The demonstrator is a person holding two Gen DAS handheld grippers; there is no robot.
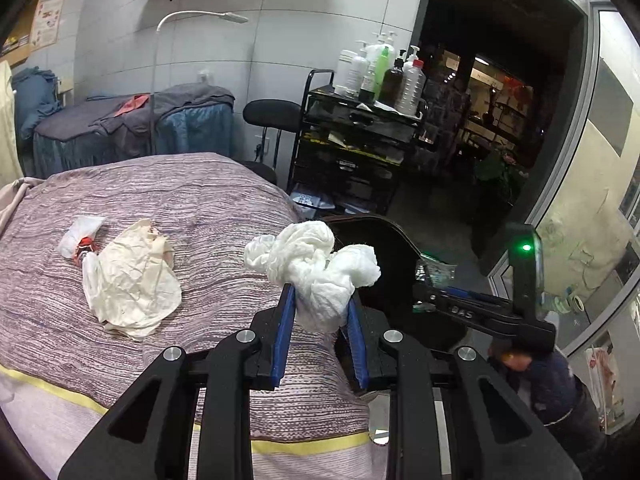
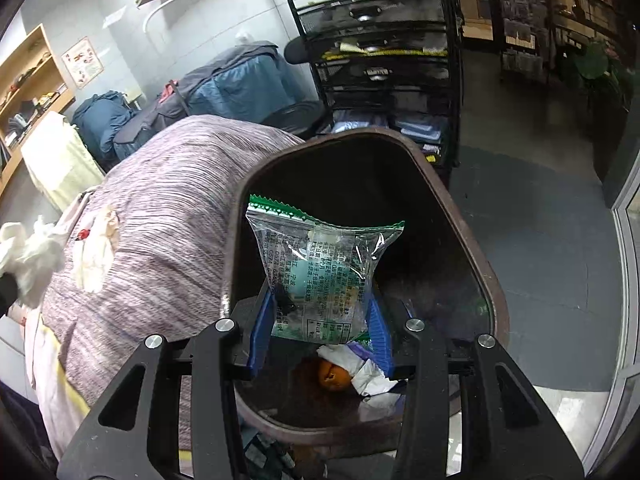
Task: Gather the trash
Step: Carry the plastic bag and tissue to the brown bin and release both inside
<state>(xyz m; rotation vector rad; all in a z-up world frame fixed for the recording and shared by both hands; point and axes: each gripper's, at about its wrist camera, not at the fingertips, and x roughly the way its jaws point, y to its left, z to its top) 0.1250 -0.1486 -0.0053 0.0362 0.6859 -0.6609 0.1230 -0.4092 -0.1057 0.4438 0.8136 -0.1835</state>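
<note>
Left claw (image 1: 318, 304) pinches a wad of white tissue (image 1: 316, 266) above the bed's edge; right claw (image 2: 318, 312) grips a clear plastic bag (image 2: 320, 268) with a green zip top over the open bin (image 2: 472, 216). Ahead and left of the left claw, crumpled cream paper (image 1: 134, 280) and a small red-and-white wrapper (image 1: 82, 242) lie on the striped bedspread (image 1: 192, 200). Below the bag, an orange (image 2: 332, 374) and paper scraps sit in the bin. Chinese print on the bag is too small to read. Beyond stands a black cart (image 1: 352, 148) with bottles.
</note>
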